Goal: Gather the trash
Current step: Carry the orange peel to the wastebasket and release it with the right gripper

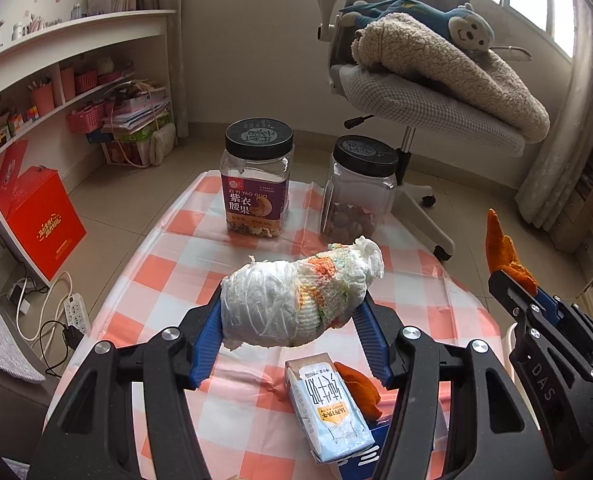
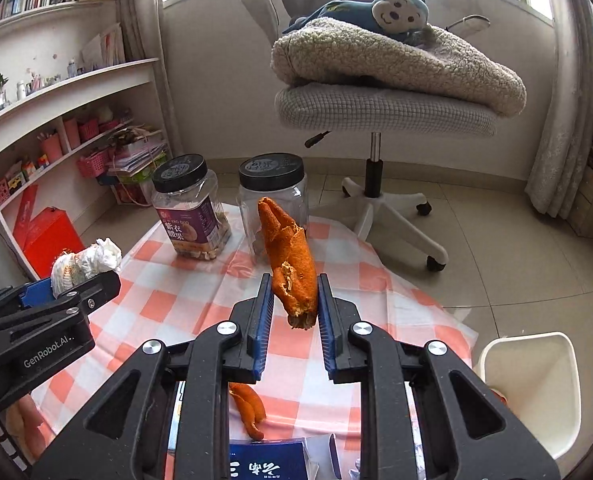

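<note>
Tissue wad (image 1: 296, 300) clamped between left gripper (image 1: 288, 320) pads, lifted clear of checked tablecloth (image 1: 168, 276); light, soft, crushable, best pinched across the middle. Orange peel (image 2: 290, 256) pinched low in right gripper (image 2: 294, 300), jaws closed on it; stiff, dry, curled, likely brittle. Second peel (image 2: 250, 410) and milk carton (image 1: 328, 408) below grippers, not yet collected. White bin (image 2: 532, 388) right of right gripper. Readable: "ZI YI YAO GUO" on nut jar (image 1: 256, 184); "GenRobot.AI", "DAS" on gripper bodies.

right gripper (image 2: 295, 300) jaws clamped on orange peel (image 2: 290, 256), above checked tablecloth (image 2: 184, 296), two jars (image 2: 272, 200) behind
</note>
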